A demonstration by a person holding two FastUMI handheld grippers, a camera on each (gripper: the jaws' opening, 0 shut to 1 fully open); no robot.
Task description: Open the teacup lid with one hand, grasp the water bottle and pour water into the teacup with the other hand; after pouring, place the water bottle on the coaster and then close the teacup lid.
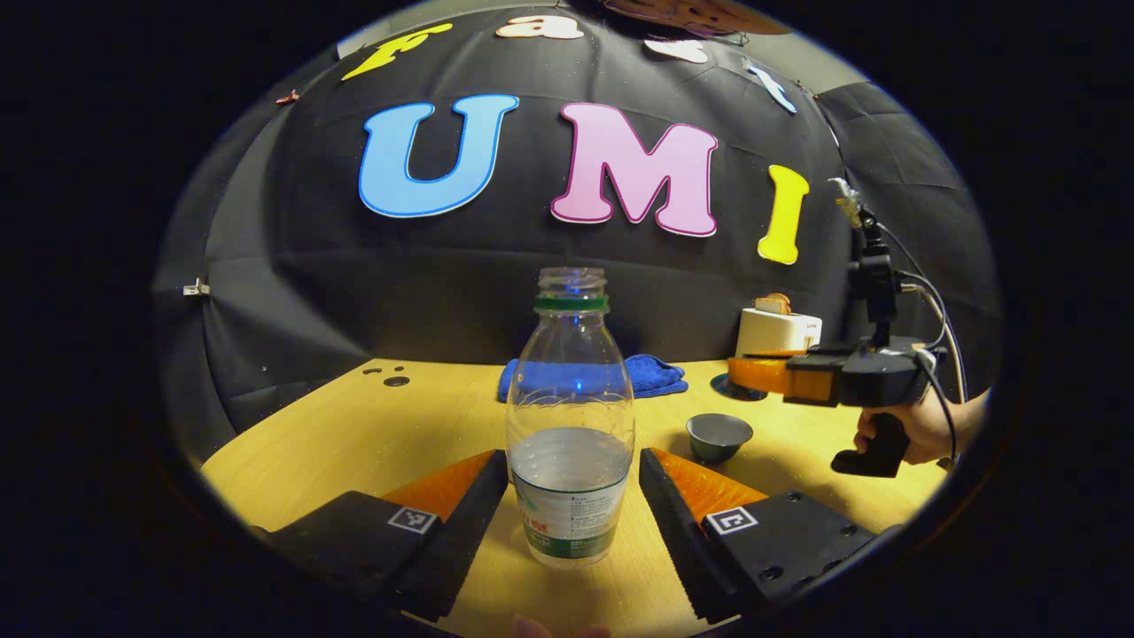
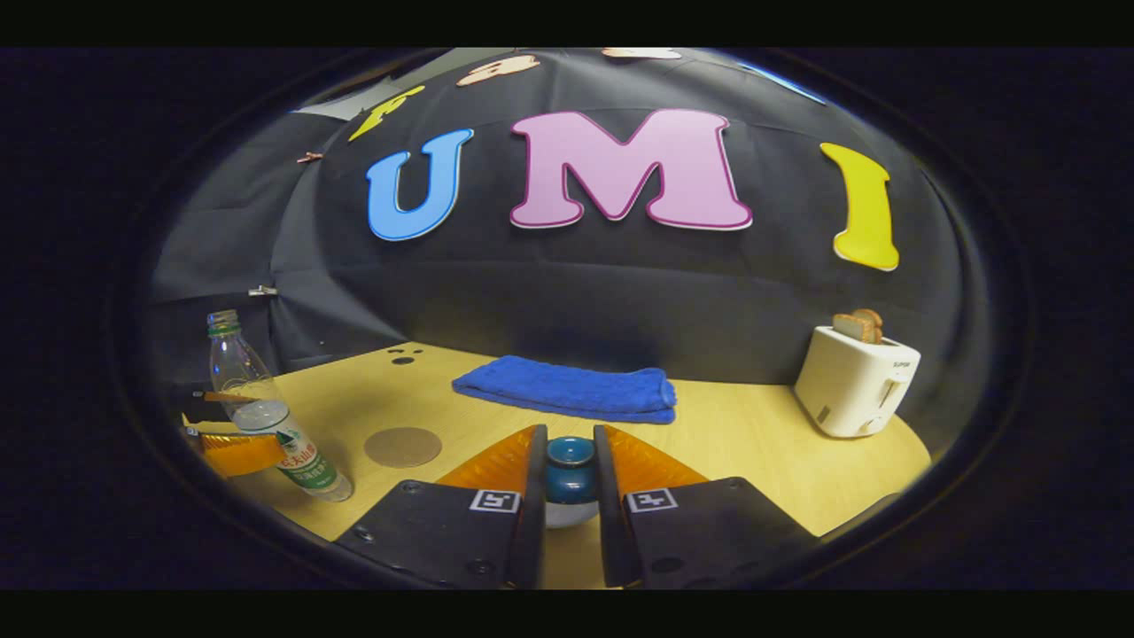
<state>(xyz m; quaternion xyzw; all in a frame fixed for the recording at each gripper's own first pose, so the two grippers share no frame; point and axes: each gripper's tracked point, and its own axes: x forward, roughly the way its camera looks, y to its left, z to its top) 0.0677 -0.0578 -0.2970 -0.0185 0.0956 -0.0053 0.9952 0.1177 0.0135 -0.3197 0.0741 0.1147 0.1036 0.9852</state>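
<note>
— Where do your claws stand right now?

— My left claw (image 1: 574,496) is spread wide at the bottom centre of the left gripper view, with the water bottle (image 1: 571,425) standing uncapped between its fingers; I see a gap on each side, so it isn't gripped yet. My right claw (image 2: 567,496) is closed in on the teacup lid (image 2: 569,461), bottom centre of the right gripper view, both fingers pressed to its blue knob and holding it up off the table (image 2: 735,434).

— And the cup?

— The teacup (image 1: 718,436) sits open at centre right of the left gripper view, just past the bottle. The coaster (image 2: 403,446) lies at lower left of the right gripper view, near the bottle.

— So which step?

— Lid's off, I judge; grasping the bottle is in hand. Next I need to squeeze the left claw firmly on the bottle's lower body, lift, and tip toward the cup while keeping the lid clear.
</note>
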